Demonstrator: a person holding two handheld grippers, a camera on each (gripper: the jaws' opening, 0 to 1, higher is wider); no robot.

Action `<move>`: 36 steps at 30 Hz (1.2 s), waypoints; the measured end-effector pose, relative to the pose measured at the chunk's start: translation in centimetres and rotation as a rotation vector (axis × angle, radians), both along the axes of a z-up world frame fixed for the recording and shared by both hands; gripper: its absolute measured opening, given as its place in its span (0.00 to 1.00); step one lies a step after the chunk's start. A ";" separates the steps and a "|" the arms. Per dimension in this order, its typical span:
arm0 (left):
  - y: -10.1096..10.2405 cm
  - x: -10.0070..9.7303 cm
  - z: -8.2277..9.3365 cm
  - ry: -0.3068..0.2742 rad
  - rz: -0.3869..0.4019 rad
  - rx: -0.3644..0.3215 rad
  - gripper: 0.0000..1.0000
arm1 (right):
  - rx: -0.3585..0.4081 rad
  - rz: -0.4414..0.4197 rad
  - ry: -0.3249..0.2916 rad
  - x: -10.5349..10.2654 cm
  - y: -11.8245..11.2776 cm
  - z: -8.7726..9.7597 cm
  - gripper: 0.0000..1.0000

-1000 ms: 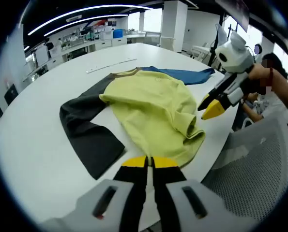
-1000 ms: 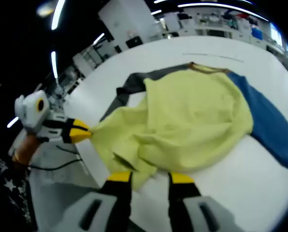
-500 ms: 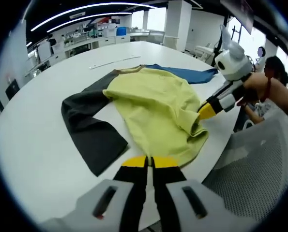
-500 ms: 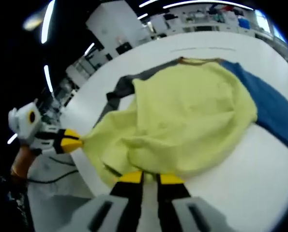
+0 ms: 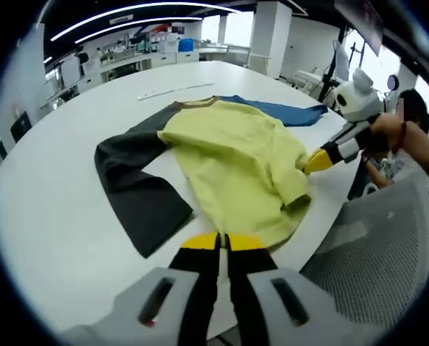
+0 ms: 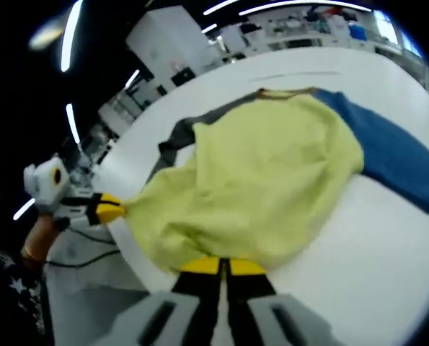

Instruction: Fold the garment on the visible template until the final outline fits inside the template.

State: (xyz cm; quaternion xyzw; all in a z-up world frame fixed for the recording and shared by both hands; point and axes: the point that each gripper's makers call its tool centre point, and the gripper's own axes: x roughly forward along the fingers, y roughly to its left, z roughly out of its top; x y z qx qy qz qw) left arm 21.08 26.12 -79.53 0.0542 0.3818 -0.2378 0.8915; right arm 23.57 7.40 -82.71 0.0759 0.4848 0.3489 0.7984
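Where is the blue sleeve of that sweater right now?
The blue sleeve lies flat on the white table, stretching from the yellow body at its far side; in the right gripper view it runs off to the right.

A big round white table [image 5: 48, 216] takes up most of the left gripper view, its glossy top running from the lower left up toward the centre top. Far across it, near the upper middle, lies a thin pale strip like a ruler [image 5: 172, 90]. At the lower right a grey mesh office chair back [image 5: 376, 252] pushes up against the table's edge. Behind, in the upper left, long white lab benches [image 5: 120, 65] carry clutter too small to make out, with a blue bin [image 5: 187, 45] among it. A square white pillar [image 5: 268, 32] stands at the upper centre. Curved white ceiling light strips [image 5: 142, 11] arc overhead. In the right gripper view, a black cable [image 6: 81, 256] trails across the pale floor at the lower left.
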 end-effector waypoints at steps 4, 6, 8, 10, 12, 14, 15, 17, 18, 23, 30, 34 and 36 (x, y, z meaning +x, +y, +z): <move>0.1 -0.3 -0.2 0.003 0.003 0.002 0.00 | -0.008 -0.025 -0.003 -0.6 -2.0 0.6 0.00; 0.3 -0.6 -0.2 0.008 0.004 0.004 0.00 | -0.021 -0.038 -0.002 -0.9 -3.1 0.8 0.00; 0.3 -0.9 -0.2 0.012 0.006 0.004 0.00 | -0.029 -0.053 0.002 -1.3 -4.0 1.0 0.00; 0.2 -1.3 -0.2 0.019 0.009 0.007 0.00 | -0.037 -0.066 0.005 -1.6 -4.8 1.1 0.00; 0.3 -1.6 -0.3 0.026 0.013 0.015 0.00 | -0.061 -0.079 0.002 -1.9 -5.7 1.1 0.00; 0.6 -1.7 -0.3 0.032 0.016 0.018 0.00 | -0.092 -0.088 0.000 -2.1 -6.6 1.1 0.00; 0.7 -1.9 -0.3 0.035 0.019 0.019 0.00 | -0.113 -0.090 -0.004 -2.3 -7.1 1.0 0.00; 1.0 -2.2 -0.4 0.043 0.026 0.024 0.00 | -0.145 -0.094 -0.011 -2.5 -8.0 0.9 0.00; 1.1 -2.4 -0.4 0.051 0.032 0.027 0.00 | -0.155 -0.097 -0.014 -2.6 -8.3 1.0 0.00; 1.6 -3.2 -0.6 0.081 0.054 0.030 0.00 | -0.191 -0.123 -0.016 -3.3 -9.6 1.1 0.00; 1.9 -5.0 -1.5 0.153 0.071 0.030 0.00 | -0.275 -0.149 -0.017 -4.0 -11.6 0.7 0.00; 2.1 -6.1 -2.1 0.202 0.069 0.034 0.00 | -0.337 -0.176 -0.007 -4.8 -13.1 0.4 0.00; 2.1 -6.4 -2.2 0.214 0.073 0.036 0.00 | -0.344 -0.193 -0.002 -5.1 -13.7 0.3 0.00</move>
